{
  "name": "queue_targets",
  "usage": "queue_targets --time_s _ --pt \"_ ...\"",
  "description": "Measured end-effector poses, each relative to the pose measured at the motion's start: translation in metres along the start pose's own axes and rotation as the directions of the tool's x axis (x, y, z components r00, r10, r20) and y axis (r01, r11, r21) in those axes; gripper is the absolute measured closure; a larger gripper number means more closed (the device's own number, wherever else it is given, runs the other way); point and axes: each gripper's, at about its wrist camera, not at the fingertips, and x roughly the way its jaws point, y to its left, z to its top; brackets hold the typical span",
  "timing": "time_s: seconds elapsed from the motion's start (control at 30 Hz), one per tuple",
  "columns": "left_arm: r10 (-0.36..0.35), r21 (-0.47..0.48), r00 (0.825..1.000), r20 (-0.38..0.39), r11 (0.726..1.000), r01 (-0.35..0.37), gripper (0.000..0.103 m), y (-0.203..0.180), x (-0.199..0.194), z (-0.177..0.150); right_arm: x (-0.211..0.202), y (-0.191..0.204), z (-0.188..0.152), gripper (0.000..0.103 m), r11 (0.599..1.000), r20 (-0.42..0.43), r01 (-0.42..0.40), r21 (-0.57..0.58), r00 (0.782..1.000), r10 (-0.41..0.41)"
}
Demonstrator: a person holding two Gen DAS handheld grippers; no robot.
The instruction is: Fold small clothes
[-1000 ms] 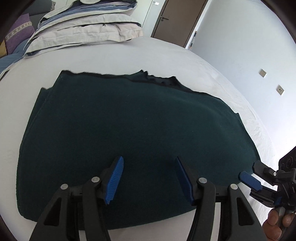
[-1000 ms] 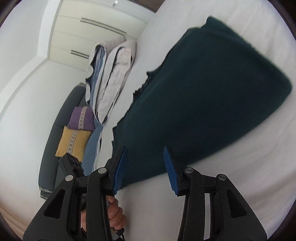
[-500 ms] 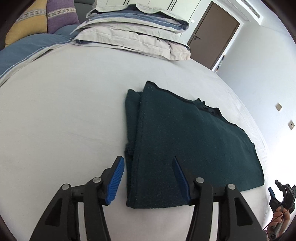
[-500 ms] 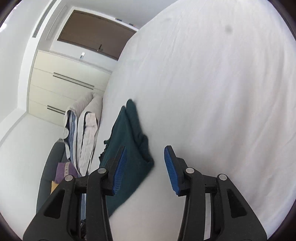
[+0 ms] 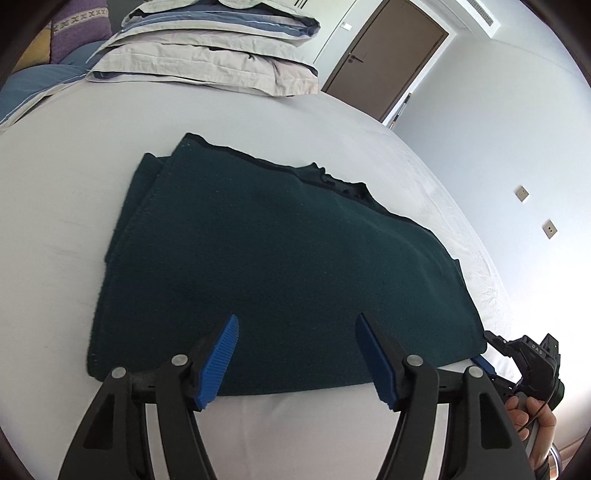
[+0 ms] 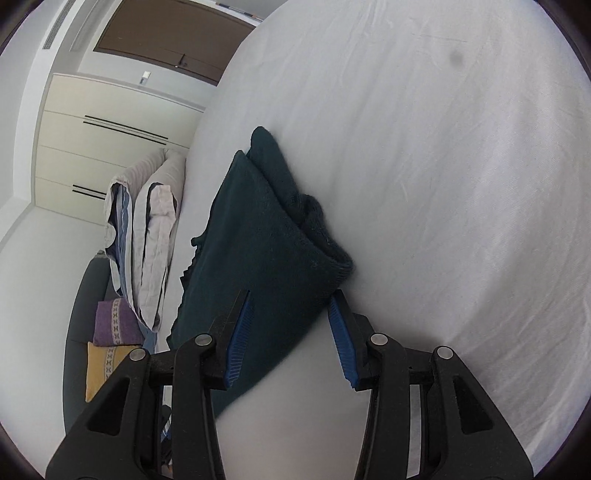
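Between the wide-apart fingers of the left gripper (image 5: 297, 354) lies the dark green cloth (image 5: 280, 273), folded flat on the white bed (image 5: 55, 229). Its corner sits between the right gripper (image 6: 291, 332) fingers, also wide apart. Neither holds anything.

A white bed sheet (image 5: 66, 221) fills the near ground, creased at its right edge. At the far end lie stacked pillows (image 5: 207, 55) in beige and blue. Far left, a purple cushion (image 6: 114, 321) and a yellow cushion (image 6: 103, 365) rest on a dark grey sofa (image 6: 79, 314). A brown door (image 5: 384, 62) stands far right, with cream wardrobes (image 6: 92, 147) beside it. The right wall (image 5: 498, 129) is pale and carries two switch plates (image 5: 521, 192). A ceiling vent (image 6: 59, 26) runs above. Light is soft daylight.
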Motion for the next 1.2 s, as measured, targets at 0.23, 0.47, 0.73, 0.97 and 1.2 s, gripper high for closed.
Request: queue_targets --time_s 0.23,0.47,0.73,0.97,1.2 --pt "-0.033 0.015 0.999 -0.023 0.999 0.033 0.034 -0.02 0.017 0.011 0.017 -0.001 0.006 0.062 0.983 0.018 0.021 0.182 1.0 -0.024" --pt "-0.049 -0.004 0.998 -0.049 0.999 0.049 0.034 -0.019 0.023 0.005 0.019 -0.005 -0.007 0.064 0.958 0.052 0.002 0.288 0.998 -0.018" --pt "-0.052 -0.027 0.997 -0.058 0.998 0.05 0.034 -0.009 0.023 0.003 0.048 0.008 0.026 0.063 0.988 -0.058 -0.103 0.116 0.992 0.11" --pt "-0.049 0.003 0.997 -0.064 0.999 0.05 0.034 -0.008 0.023 0.002 0.056 0.007 0.07 0.064 0.991 -0.188 -0.118 0.061 0.974 0.128" --pt "-0.059 0.01 0.996 -0.074 0.998 0.06 0.034 -0.015 0.033 0.006 0.066 0.009 0.095 0.064 0.995 -0.216 -0.099 -0.012 0.972 0.094"
